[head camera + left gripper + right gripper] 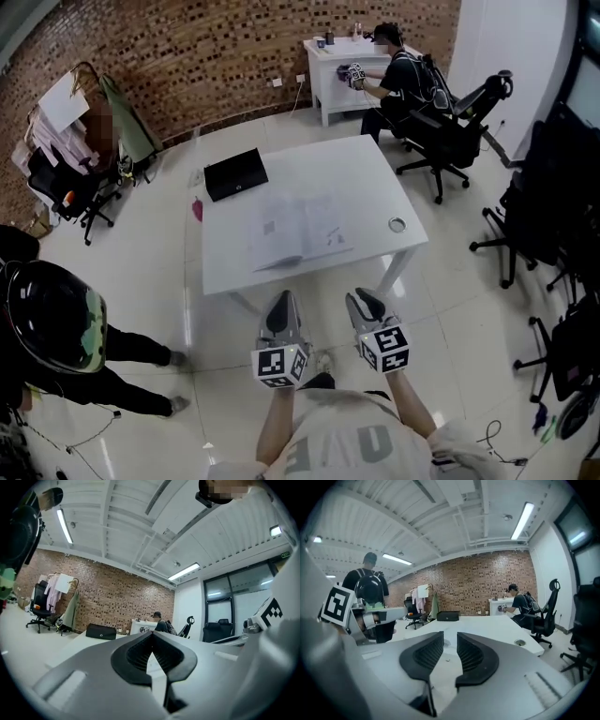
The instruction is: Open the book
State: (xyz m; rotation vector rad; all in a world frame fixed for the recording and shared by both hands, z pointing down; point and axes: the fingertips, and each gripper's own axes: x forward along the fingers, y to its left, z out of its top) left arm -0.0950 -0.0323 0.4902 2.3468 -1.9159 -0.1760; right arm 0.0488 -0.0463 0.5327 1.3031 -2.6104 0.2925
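Jaws empty; book (298,228) flat, long axis left-right.

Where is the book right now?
In the head view the book lies on the white table toward its near edge, with the black case behind it on the left.
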